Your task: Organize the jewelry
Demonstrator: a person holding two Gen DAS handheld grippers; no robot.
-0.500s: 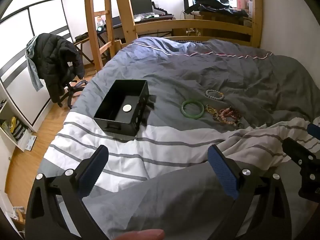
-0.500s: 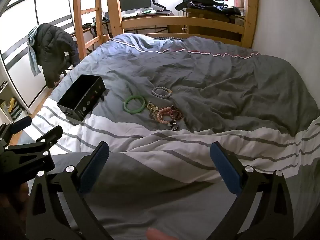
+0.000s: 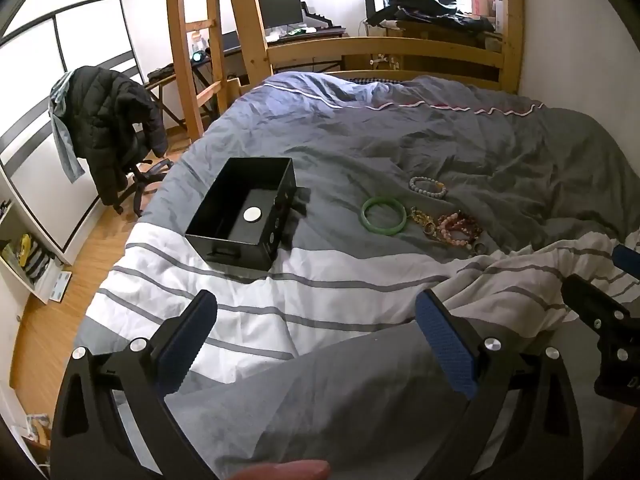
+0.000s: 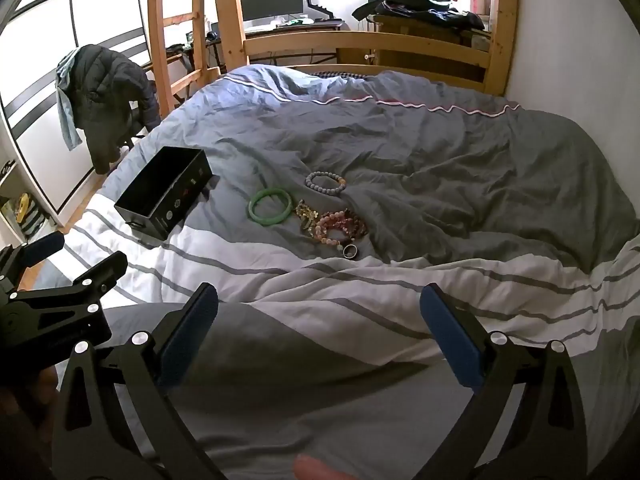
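Several pieces of jewelry, a green bangle (image 4: 270, 206), a grey bead bracelet (image 4: 326, 183), pink beads (image 4: 340, 226) and a ring (image 4: 350, 251), lie clustered on the duvet (image 4: 440, 168) just right of our open black box (image 3: 244, 212), none yet inside. We hold the left gripper (image 3: 316, 346) and right gripper (image 4: 320, 334) wide and empty, well short of the pile. To begin well, we judge the rigid bangle the easiest first pick, pinched across its rim without snagging fabric.

Green bangle (image 4: 270, 207), black box (image 4: 164, 193), grey-and-white striped duvet (image 4: 360, 280).
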